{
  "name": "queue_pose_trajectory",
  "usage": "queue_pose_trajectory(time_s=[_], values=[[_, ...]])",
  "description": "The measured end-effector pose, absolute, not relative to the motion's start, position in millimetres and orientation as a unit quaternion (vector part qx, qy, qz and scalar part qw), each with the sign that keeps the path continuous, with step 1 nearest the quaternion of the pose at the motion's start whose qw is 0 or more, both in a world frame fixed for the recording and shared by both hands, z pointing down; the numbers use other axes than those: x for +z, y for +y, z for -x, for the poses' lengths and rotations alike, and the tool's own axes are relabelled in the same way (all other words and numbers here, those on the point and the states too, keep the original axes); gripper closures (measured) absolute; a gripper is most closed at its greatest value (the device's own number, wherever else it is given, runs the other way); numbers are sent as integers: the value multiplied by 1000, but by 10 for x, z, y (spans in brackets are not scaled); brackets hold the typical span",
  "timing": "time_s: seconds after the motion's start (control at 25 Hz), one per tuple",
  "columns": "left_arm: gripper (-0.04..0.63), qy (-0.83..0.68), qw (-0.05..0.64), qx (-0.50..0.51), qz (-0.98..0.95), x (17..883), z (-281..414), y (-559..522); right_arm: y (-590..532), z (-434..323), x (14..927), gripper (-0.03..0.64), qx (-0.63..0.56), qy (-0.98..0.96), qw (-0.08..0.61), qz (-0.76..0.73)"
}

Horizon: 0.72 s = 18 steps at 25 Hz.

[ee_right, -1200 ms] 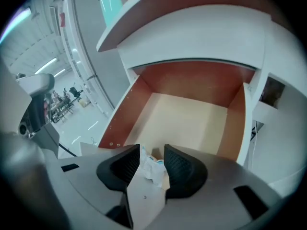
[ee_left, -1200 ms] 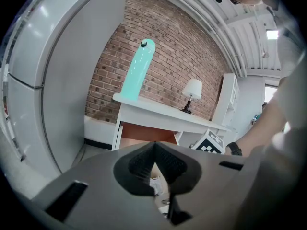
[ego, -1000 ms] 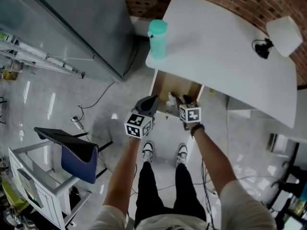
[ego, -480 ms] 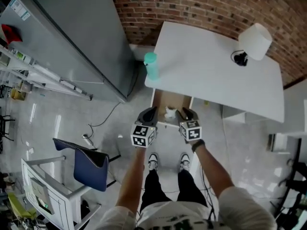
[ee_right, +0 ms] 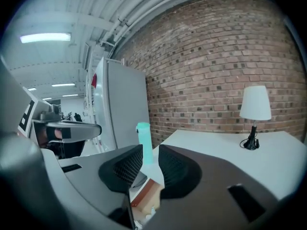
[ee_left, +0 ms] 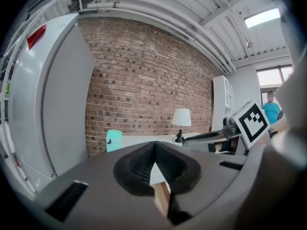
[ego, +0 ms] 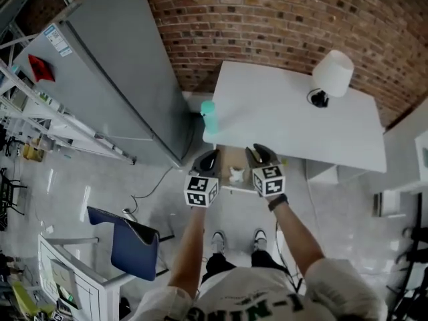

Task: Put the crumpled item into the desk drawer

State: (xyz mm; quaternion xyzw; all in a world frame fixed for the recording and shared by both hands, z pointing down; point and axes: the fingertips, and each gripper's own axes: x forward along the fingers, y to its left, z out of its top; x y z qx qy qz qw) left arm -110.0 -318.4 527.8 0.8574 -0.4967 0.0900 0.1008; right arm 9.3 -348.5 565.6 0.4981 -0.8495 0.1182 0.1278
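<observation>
The person wears a white short-sleeved T-shirt (ego: 254, 289) with dark lettering, dark trousers (ego: 215, 265), white-and-black sneakers (ego: 218, 241) and a dark wristband (ego: 277, 202). The left gripper (ego: 208, 158) and right gripper (ego: 259, 154) are grey, with black ribbed jaws and black-and-white marker cubes. The right's jaws, with nothing between them, have just been closing.

This is an office workspace in an industrial loft. Beyond the fingers (ego: 208, 160), a white desk (ego: 287, 112) with a lamp (ego: 332, 72) stands against a brick wall (ego: 267, 19). Left of them is a tall grey cabinet (ego: 114, 92), behind them a blue chair (ego: 132, 245), and pipes (ee_left: 124, 6) run overhead.
</observation>
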Motion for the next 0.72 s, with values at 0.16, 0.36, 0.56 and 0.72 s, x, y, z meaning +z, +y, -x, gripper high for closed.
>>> queue_pose_trajectory(time_s=[0.16,0.36,0.56,0.72], values=[[600,-505,75,80,-856,4899,1097,-3279,-3597,-206,5173,541,96,-844,96,-519],[600,-516,36,59,-854,4328,1083,-3413,-3687,-308,4633,564,67,-839,65,-537],[601,-534,11,44,-845,3854,1095,-3522,-3754,-438,4161,583,45,-829,50,-555],[600,-549,3,41,-835,3640,1141,-3544,-3738,-527,3791,595,19,-820,40,-571]])
